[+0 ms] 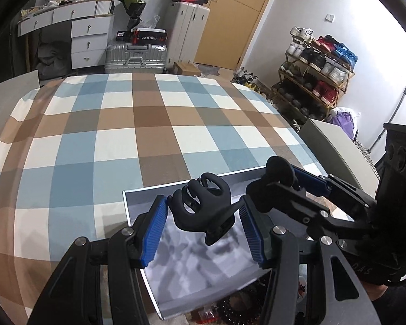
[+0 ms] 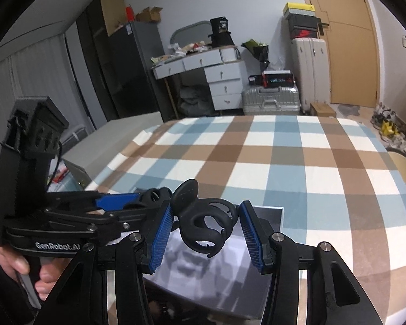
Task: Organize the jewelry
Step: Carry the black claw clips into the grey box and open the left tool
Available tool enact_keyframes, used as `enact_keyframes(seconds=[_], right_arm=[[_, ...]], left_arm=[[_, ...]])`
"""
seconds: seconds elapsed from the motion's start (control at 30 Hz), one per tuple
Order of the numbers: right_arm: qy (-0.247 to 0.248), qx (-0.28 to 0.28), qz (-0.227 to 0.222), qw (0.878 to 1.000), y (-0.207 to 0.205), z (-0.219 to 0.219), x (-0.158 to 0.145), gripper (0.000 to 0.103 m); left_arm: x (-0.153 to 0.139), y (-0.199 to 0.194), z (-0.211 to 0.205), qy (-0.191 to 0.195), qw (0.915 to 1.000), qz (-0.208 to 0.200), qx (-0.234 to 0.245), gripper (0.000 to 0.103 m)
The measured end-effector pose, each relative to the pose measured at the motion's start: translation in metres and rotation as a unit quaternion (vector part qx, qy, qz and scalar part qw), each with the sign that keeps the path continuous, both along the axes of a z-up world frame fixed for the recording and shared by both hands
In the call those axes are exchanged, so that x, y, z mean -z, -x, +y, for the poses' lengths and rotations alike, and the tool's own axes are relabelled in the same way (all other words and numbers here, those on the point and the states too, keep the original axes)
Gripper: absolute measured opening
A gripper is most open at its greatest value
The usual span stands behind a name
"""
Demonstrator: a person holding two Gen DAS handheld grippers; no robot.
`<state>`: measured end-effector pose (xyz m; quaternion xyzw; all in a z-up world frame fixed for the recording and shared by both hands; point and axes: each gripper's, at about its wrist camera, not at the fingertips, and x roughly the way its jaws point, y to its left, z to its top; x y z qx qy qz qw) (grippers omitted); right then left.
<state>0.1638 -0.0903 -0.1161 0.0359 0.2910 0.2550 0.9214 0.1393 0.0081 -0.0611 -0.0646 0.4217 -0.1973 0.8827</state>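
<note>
In the left wrist view, my left gripper (image 1: 203, 199) is shut on a black hair claw clip (image 1: 203, 208), which spans its two blue pads. The right wrist view shows my right gripper (image 2: 207, 205) shut on a second black claw clip (image 2: 205, 224). Both clips hang side by side, close together, just above a shallow white-edged box with a grey mottled lining (image 1: 186, 270) (image 2: 219, 279). The right gripper (image 1: 281, 182) and its clip (image 1: 278, 169) show at the right of the left view. At the left of the right view are the left gripper (image 2: 146, 199) and its clip (image 2: 151, 196).
The box lies on a blue, brown and white checked cloth (image 1: 138, 140). Dark bead bracelets (image 1: 230, 310) lie just in front of the box. A person's hand (image 2: 19, 268) holds the left gripper's handle. Suitcases (image 1: 136, 57), a white dresser and a shoe rack (image 1: 314, 81) stand beyond the cloth.
</note>
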Motion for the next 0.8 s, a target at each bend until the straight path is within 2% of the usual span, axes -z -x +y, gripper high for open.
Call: enact_keyframes(seconds=[0.2,0.5,0.53,0.63,0.7,0.73,0.77,0.8], right_arm=[[-0.003,0.000,0.015,1.000,-0.006,0.002,0.005,0.049],[-0.013,0.003,0.013,1.000,-0.004,-0.002,0.001,0.052],[-0.014,0.006,0.011,1.000,-0.003,-0.003,0.000,0.057],[-0.020,0.012,0.001,1.000,0.001,-0.009,-0.002,0.062],[-0.030,0.019,-0.002,0.999,0.004,-0.014,-0.004,0.066],[-0.037,0.022,-0.005,0.999,0.007,-0.017,-0.006,0.066],[-0.041,0.024,-0.006,0.999,0.009,-0.019,-0.007,0.066],[-0.043,0.027,-0.008,0.999,0.012,-0.022,-0.009,0.067]], left_arm=[[0.002,-0.004,0.001,0.013,0.9999,0.006,0.002,0.049],[0.000,-0.004,0.005,0.045,0.9988,0.013,0.016,0.050],[0.000,-0.003,0.004,0.042,0.9989,0.012,0.017,0.050],[-0.005,0.002,0.003,0.045,0.9987,0.003,0.021,0.051],[-0.007,0.003,0.002,0.045,0.9988,0.004,0.022,0.060],[-0.007,0.004,0.001,0.043,0.9988,0.004,0.022,0.069],[-0.008,0.005,0.000,0.040,0.9990,0.001,0.022,0.074],[-0.009,0.005,0.000,0.037,0.9991,-0.001,0.020,0.075]])
